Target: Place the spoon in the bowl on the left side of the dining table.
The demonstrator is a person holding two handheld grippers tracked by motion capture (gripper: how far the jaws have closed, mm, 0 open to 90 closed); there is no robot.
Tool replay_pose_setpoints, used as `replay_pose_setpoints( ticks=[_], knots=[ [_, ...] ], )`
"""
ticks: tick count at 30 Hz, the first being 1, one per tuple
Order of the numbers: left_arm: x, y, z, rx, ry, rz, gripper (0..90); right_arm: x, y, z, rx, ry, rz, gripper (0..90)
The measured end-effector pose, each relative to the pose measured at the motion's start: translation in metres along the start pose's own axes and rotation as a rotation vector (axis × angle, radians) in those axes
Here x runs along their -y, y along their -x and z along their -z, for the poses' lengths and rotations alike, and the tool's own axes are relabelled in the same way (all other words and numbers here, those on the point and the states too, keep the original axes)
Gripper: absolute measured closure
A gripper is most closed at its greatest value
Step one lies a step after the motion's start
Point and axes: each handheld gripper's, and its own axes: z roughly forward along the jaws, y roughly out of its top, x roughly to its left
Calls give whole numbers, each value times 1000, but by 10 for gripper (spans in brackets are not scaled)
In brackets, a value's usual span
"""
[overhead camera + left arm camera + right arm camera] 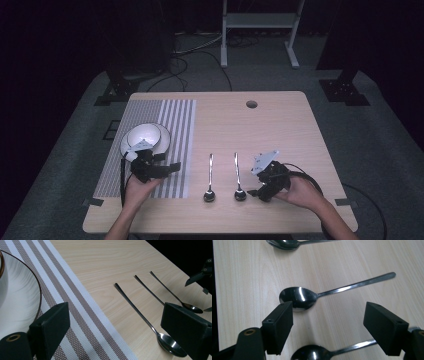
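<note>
Three steel spoons lie side by side on the wooden table [280, 130], bowls toward the person. The left spoon [210, 177] [140, 315] and the middle spoon [238, 175] [312, 296] lie in the open. The right spoon [319, 353] [175, 296] lies under my right gripper [254, 184] [329, 317]. That gripper is open, low over the table, and its jaws stand on either side of the middle spoon's bowl without touching it. My left gripper [172, 167] [115, 317] is open and empty over the striped placemat [170, 120] [82, 315], pointing toward the spoons.
A white plate [162, 142] [20, 297] with a white bowl [142, 136] on it sits on the placemat just behind my left gripper. A round hole [251, 104] is at the table's back edge. Cables trail off the front.
</note>
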Motion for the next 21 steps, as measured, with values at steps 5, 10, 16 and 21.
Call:
replay_pose_setpoints(
  ticks=[5,10,16,21],
  knots=[
    [0,0,-1,9,0,8,77,-10,-2,-9,-8,-28,32,235],
    [0,0,-2,12,0,18,77,-17,-3,-17,-11,-52,65,248],
    [-1,0,-5,27,-11,26,77,-22,-6,-27,-9,-89,102,282],
    [-8,5,-18,84,-21,65,80,-24,-7,-36,-9,-110,130,329]
  ],
)
